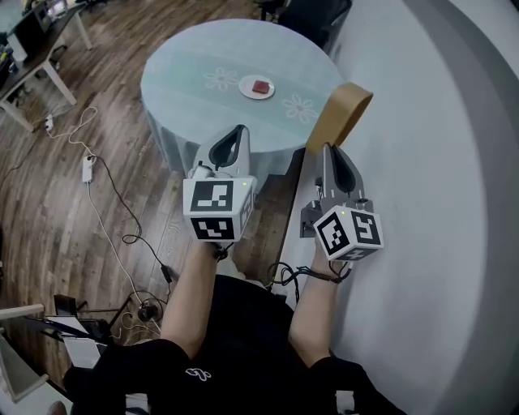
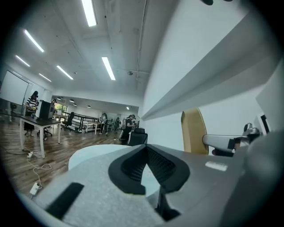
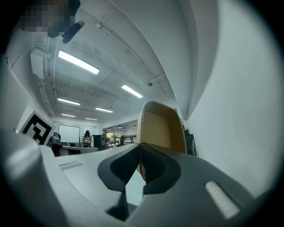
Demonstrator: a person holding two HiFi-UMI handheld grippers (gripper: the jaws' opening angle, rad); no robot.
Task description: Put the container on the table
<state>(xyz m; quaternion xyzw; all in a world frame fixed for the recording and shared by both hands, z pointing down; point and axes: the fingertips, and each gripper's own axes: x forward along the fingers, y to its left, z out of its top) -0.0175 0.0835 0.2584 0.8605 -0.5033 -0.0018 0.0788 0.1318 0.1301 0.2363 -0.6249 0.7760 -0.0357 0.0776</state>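
Note:
A tan, tray-like container (image 1: 342,112) hangs in the air at the near right rim of the round table (image 1: 190,93), held upright by one edge. My right gripper (image 1: 328,151) is shut on that edge; in the right gripper view the container (image 3: 160,126) rises straight out of the closed jaws of the right gripper (image 3: 141,150). My left gripper (image 1: 238,134) hovers just left of it over the table's near edge, shut with nothing in it. In the left gripper view its closed jaws (image 2: 144,149) point over the table (image 2: 86,156), with the container (image 2: 193,131) to the right.
A white plate (image 1: 257,87) with a small red piece sits mid-table. A pale curved wall (image 1: 442,178) runs close along the right. Cables and a power strip (image 1: 88,168) lie on the wooden floor at left. A desk (image 1: 36,49) stands far left, a dark chair (image 1: 312,16) behind the table.

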